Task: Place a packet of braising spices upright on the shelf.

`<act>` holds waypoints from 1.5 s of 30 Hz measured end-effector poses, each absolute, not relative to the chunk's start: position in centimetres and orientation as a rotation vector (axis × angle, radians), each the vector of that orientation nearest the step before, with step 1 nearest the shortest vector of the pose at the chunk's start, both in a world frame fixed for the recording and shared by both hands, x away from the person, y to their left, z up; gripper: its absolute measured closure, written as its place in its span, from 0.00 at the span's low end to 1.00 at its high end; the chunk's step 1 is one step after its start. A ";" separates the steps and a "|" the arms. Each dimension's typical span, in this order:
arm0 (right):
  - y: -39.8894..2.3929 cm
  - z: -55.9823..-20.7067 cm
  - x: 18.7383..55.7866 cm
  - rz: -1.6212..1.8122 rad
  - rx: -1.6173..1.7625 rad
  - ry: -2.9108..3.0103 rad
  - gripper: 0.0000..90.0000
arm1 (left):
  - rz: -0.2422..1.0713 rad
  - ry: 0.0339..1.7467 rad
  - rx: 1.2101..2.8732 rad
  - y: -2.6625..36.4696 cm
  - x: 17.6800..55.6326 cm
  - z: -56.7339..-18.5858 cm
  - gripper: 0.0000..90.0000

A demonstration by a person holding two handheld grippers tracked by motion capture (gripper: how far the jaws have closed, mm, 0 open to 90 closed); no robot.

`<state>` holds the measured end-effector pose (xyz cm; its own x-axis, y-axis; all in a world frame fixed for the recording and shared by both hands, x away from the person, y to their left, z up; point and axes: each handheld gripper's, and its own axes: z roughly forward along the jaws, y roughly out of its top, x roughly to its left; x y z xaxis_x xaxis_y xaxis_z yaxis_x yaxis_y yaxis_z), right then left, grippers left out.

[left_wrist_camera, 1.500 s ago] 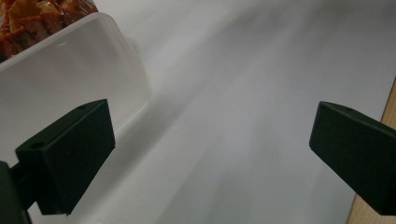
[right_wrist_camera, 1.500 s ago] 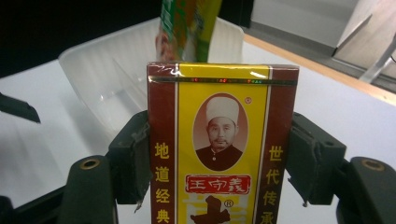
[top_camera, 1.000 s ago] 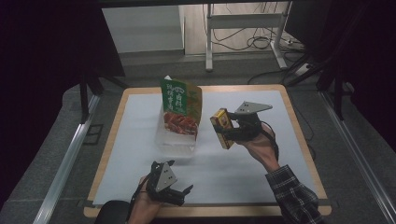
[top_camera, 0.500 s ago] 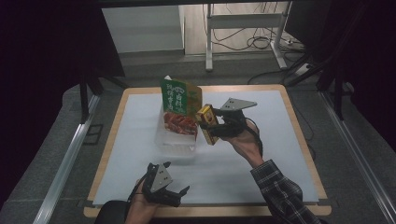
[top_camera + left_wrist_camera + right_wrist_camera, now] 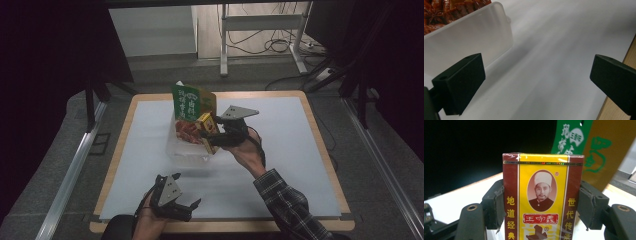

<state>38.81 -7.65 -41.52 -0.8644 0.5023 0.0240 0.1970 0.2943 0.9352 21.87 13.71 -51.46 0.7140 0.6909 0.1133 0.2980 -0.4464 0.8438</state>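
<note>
Right claw [image 5: 214, 136] clamped on a yellow-and-maroon spice box [image 5: 542, 195], pads [image 5: 495, 206] pressing both narrow sides; box is upright in the right gripper view, with a portrait and Chinese text on its face. In the high view the spice box [image 5: 206, 129] is held off the tabletop [image 5: 310, 120], at the right edge of the clear plastic container [image 5: 187, 150] and just in front of the green-and-orange spice bag [image 5: 192, 102] standing in it. Can't tell if the box touches the bag or the container rim. The bag [image 5: 586, 145] is close behind the box in the right gripper view.

Left claw [image 5: 172, 200] released, nothing between the jaws, sitting low near the front edge of the tabletop, well apart from the container. The left gripper view shows the container's frosted wall [image 5: 474, 42] up left and the red spice print above it, with bare white mat [image 5: 554, 62] between the jaws.

Step in hand, as I read it: carrying the box to the container to pack it in beside the bag; the carry is nearly done, the drop is not yet.

Next move calls for: get the box over the free space in the container, clear of the bag, lower it in, then let go. Risk: bumping the bag and tipping it, or catching the box's bottom edge on the rim. The left claw could steady the container if it slides.
</note>
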 end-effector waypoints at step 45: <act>-3.2 -47.8 38.3 1.549 0.688 2.310 0.36 | 0.535 0.742 2.046 13.5 21.9 -51.6 0.00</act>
